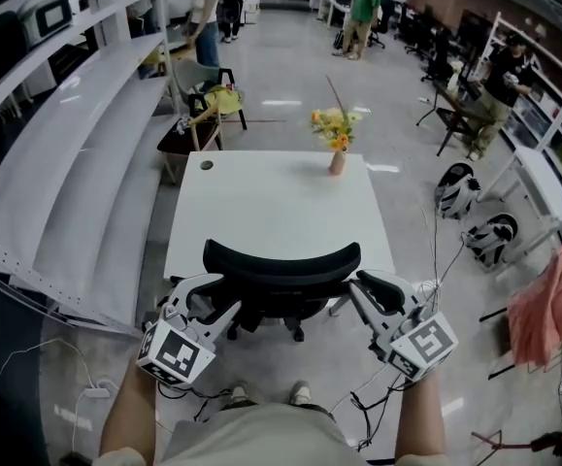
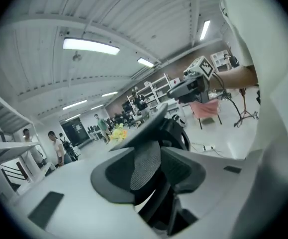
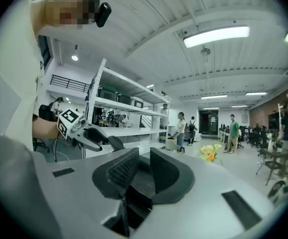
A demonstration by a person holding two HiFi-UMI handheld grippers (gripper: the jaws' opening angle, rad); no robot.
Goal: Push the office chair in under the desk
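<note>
A black office chair (image 1: 281, 265) stands at the near edge of the white desk (image 1: 271, 207), its curved backrest top towards me. My left gripper (image 1: 211, 294) sits at the backrest's left end and my right gripper (image 1: 370, 287) at its right end. In the left gripper view the chair's rim and mesh (image 2: 156, 128) lie between the wide-spread pads (image 2: 119, 176) of the left gripper (image 2: 146, 171). In the right gripper view the right gripper (image 3: 144, 171) has its pads closer together, with mesh low in the gap. I cannot tell whether they press on it.
A vase of yellow flowers (image 1: 336, 153) stands at the desk's far edge. Long white shelving (image 1: 67, 163) runs along the left. Bags (image 1: 470, 212) and a pink cloth (image 1: 547, 299) lie to the right, cables (image 1: 378, 396) near my feet. People stand far down the aisle.
</note>
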